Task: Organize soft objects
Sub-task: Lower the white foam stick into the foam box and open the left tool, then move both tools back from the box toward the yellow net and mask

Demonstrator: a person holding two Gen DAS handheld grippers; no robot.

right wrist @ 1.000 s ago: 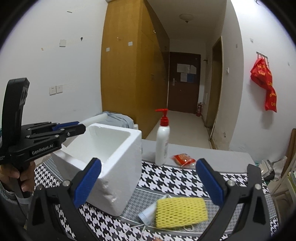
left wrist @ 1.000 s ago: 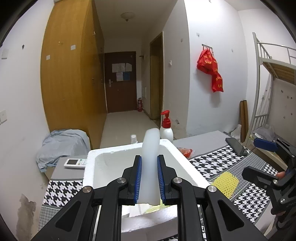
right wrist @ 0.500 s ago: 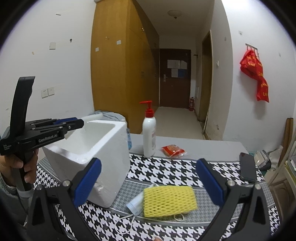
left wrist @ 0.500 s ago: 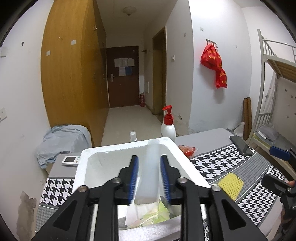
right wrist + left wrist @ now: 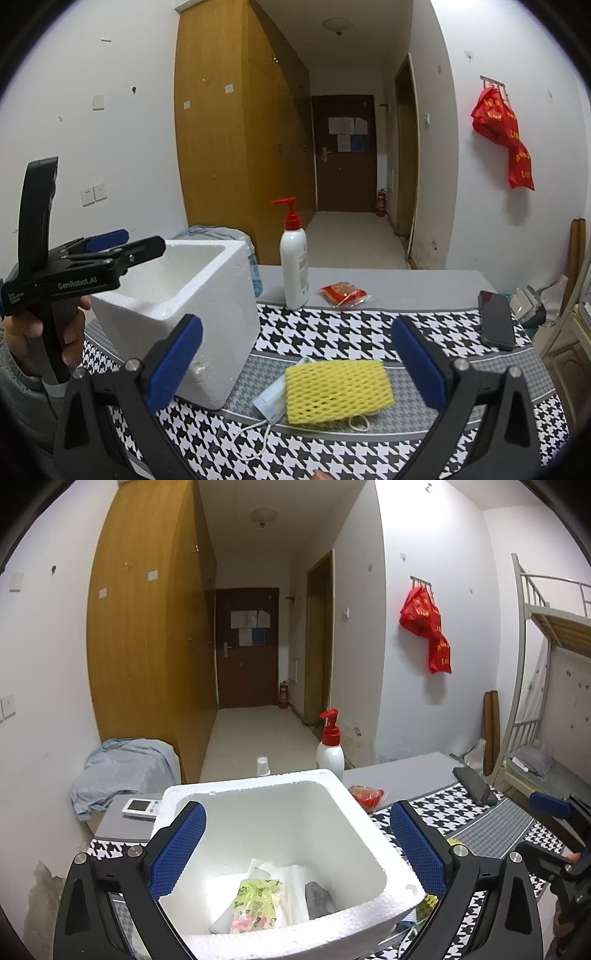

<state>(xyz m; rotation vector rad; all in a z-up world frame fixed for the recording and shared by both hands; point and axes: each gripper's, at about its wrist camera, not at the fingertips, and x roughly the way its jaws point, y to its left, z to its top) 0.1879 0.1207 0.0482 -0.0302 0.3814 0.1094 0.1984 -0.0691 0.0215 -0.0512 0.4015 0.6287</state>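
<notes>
This is looking like a small dorm room – a metal bunk bed (image 5: 546,657) is standing by the wall, a tall wooden closet (image 5: 236,140) and a door (image 5: 345,151) are showing behind.

Foam box (image 5: 280,794): open top, directly below and between the left fingers (image 5: 177,843); its walls bar the sides. Yellow foam net (image 5: 338,389): flat on the tablecloth (image 5: 332,332), between the right fingers (image 5: 173,360), open above. Lotion bottle (image 5: 294,266): upright beyond, clear cloth between.
</notes>
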